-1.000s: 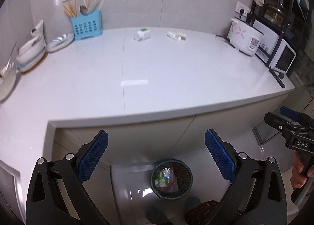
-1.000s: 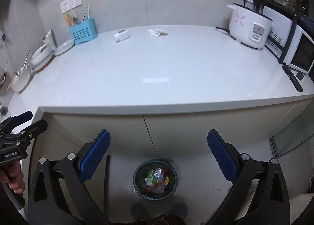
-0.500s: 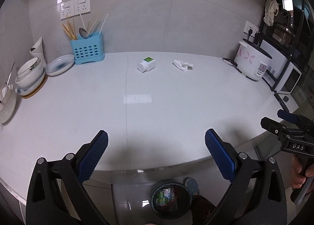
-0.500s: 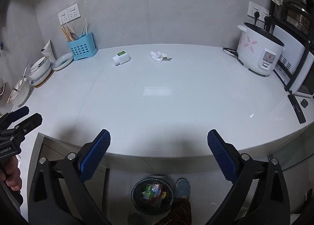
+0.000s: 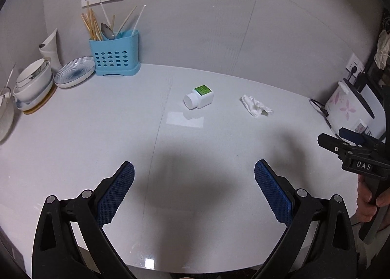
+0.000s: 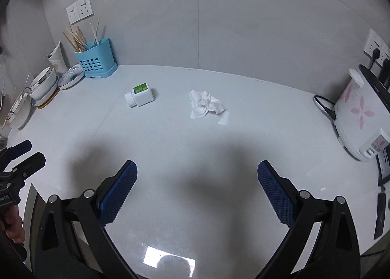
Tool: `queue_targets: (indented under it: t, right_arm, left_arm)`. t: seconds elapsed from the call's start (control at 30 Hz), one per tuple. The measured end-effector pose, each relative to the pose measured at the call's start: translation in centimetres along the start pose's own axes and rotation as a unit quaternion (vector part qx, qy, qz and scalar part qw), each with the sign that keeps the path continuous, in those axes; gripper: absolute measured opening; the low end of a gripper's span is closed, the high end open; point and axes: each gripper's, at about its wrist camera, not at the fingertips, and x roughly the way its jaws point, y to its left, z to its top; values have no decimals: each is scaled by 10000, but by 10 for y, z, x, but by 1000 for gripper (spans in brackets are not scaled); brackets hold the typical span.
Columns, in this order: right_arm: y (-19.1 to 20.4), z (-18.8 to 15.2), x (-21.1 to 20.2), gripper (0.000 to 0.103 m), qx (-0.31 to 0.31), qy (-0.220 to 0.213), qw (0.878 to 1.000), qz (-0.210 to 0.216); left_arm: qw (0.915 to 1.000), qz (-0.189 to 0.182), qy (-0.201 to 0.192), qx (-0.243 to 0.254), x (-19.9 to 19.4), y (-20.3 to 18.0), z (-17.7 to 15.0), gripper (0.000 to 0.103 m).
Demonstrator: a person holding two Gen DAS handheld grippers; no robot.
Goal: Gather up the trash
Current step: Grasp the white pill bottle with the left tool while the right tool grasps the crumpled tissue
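Observation:
A small white bottle with a green label (image 5: 199, 97) (image 6: 139, 97) lies on its side toward the back of the white counter (image 5: 97, 137) (image 6: 256, 137). To its right rests a crumpled white tissue (image 5: 256, 107) (image 6: 206, 105). My left gripper (image 5: 194, 187) hangs open over the counter's front part, nothing between its blue pads, well short of the bottle. Further right, my right gripper (image 6: 197, 189) is open and empty too, in line with the tissue but far from it. Each gripper shows at the edge of the other's view.
A blue utensil holder (image 5: 114, 53) with chopsticks and spoons stands at the back left, beside a patterned plate (image 5: 74, 75) and stacked bowls (image 5: 34, 84). A white rice cooker (image 6: 360, 118) with its cord sits at the right. A person's hand (image 5: 370, 202) holds the right gripper's handle.
Both grippers rose from in front of the cabinet and moved forward over the counter. The floor bin with trash dropped out of view; the bottle and tissue now look much nearer.

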Motion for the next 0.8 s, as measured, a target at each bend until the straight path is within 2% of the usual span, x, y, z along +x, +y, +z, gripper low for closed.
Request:
queue_targets:
  t: [0.13, 0.33, 0.63, 0.8]
  right_arm:
    - [-5, 35, 42, 95, -190, 153, 9997, 5]
    - [-23, 74, 116, 95, 89, 611, 9981, 88]
    - [-34, 102, 211, 95, 215, 1279, 9915, -59]
    - [-41, 104, 237, 86, 388, 1536, 9874, 9]
  left_arm:
    - [9995, 245, 80, -189, 18, 4, 11, 97]
    - [9972, 582, 152, -454, 36, 11, 19, 97]
    - [9925, 919, 288, -757, 50, 17, 22, 97]
    - [9907, 961, 385, -879, 61, 19, 27, 97]
